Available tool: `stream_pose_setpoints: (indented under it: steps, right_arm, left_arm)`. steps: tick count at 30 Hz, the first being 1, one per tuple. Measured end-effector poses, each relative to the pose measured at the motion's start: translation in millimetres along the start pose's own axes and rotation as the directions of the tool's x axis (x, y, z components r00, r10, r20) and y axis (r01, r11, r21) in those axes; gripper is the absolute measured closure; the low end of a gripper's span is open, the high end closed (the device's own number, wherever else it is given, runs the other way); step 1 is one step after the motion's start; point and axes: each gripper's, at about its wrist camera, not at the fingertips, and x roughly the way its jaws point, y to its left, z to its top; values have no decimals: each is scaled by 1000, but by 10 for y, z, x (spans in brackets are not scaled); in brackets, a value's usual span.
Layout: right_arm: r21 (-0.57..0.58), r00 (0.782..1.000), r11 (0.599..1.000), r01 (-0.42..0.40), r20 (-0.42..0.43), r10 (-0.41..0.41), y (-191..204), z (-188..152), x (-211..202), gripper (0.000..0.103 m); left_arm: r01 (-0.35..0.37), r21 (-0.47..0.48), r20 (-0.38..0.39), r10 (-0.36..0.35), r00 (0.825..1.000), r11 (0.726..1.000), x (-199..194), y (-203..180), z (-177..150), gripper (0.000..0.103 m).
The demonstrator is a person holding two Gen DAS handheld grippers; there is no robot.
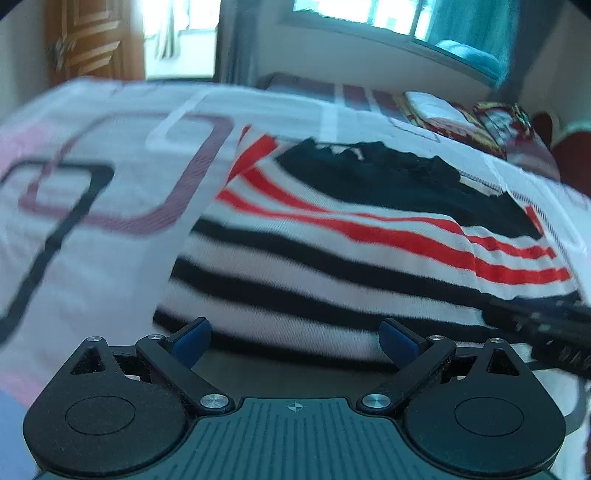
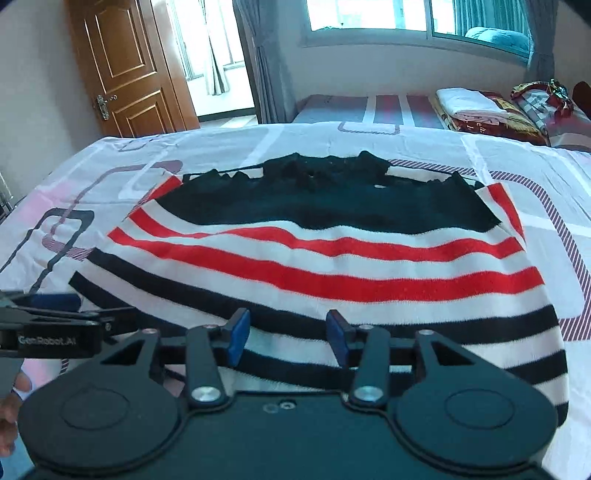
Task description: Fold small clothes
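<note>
A small striped sweater point(image 2: 325, 266) lies flat on the bed, black at the far top, with red, white and black stripes toward me. It also shows in the left wrist view point(image 1: 332, 251), which is blurred. My left gripper point(image 1: 295, 341) is open and empty just off the sweater's near hem at its left corner. It also shows from the side at the left edge of the right wrist view point(image 2: 55, 317). My right gripper point(image 2: 288, 338) is open and empty above the near hem, its blue pads point(image 2: 238, 334) apart. It shows at the right of the left wrist view point(image 1: 546, 328).
The bed sheet point(image 2: 258, 144) is white with pink and grey rounded squares. Folded bedding point(image 2: 476, 107) is stacked at the far right. A wooden door point(image 2: 125, 66) stands at the back left and a window point(image 2: 369, 18) at the back.
</note>
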Motion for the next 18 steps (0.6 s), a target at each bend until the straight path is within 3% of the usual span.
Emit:
stream_pose_setpoints:
  steps: [5, 10, 15, 18]
  right_arm:
    - [-39, 999, 999, 29, -22, -30, 26, -116, 44, 58]
    - [3, 1000, 1000, 4, 6, -4, -5, -70, -34, 58]
    - [3, 1000, 1000, 5, 20, -5, -6, -60, -9, 58]
    - [15, 1000, 1000, 7, 28, -7, -27, -49, 29, 58]
  left_arm:
    - [98, -157, -36, -105, 994, 983, 97, 187, -90, 6]
    - [145, -195, -2, -148, 989, 970, 189, 216, -112, 6]
    - [183, -240, 55, -175, 983, 953, 277, 251, -56, 16]
    - [196, -287, 90, -177, 980, 938, 314, 308, -16, 28]
